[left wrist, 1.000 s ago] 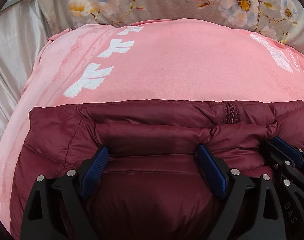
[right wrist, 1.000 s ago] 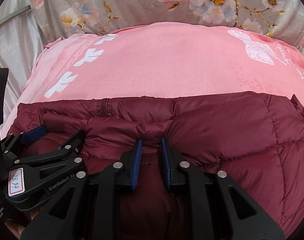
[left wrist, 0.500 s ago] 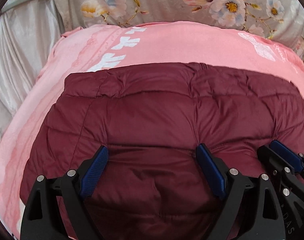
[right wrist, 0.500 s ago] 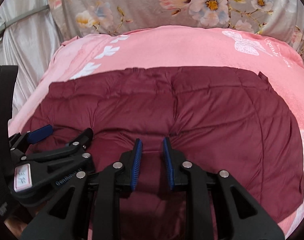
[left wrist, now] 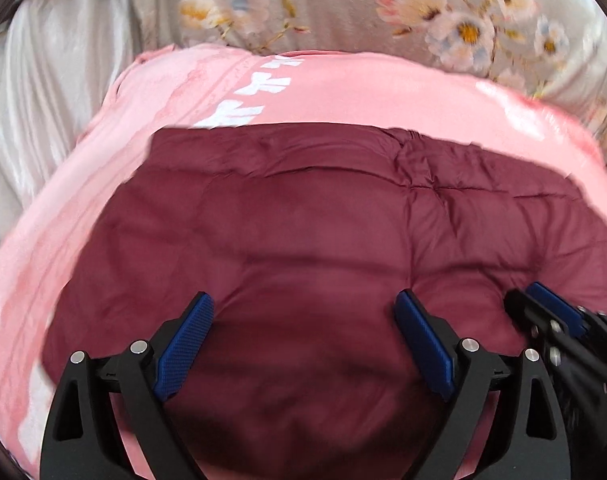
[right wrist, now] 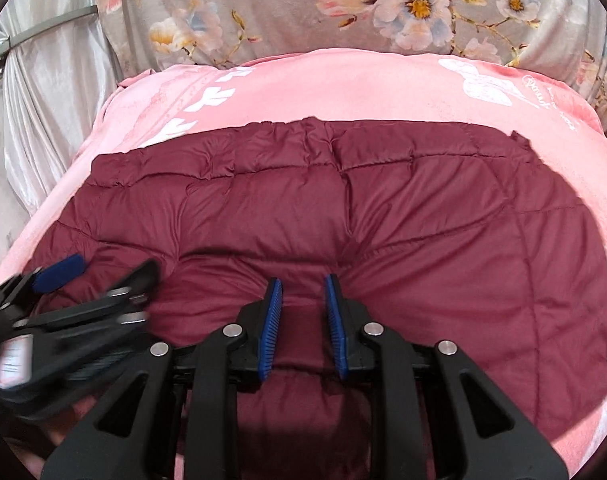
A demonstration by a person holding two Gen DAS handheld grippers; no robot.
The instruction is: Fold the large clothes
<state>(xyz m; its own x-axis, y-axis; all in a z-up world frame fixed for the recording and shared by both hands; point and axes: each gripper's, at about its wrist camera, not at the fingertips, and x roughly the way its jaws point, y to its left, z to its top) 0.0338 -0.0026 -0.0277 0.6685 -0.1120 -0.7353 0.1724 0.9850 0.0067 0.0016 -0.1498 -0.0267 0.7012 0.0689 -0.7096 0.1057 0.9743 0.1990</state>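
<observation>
**Jacket on the blanket, my grippers at its near edge**

The jacket (right wrist: 383, 208) fills the frame's middle, lying on the blanket (right wrist: 343, 88). Behind it, along the top, sits the pillow (right wrist: 283, 4); the curtain (right wrist: 51, 112) hangs upper left. My right gripper (right wrist: 303, 320) is bottom centre, my left gripper (left wrist: 303, 340) beside it, lower left.

The maroon jacket (right wrist: 383, 220) is quilted cloth, puffy, with a faint sheen and stitched seams. Under it the pink blanket (right wrist: 343, 88) looks soft, matt and fleecy, with white printed shapes. The floral fabric (right wrist: 283, 8) behind is smooth cloth; the pale drape (right wrist: 51, 100) is glossy, satin-like. The right gripper (right wrist: 303, 320) is matt black plastic with bright metal pins and ribbed blue pads (right wrist: 272, 328).
</observation>
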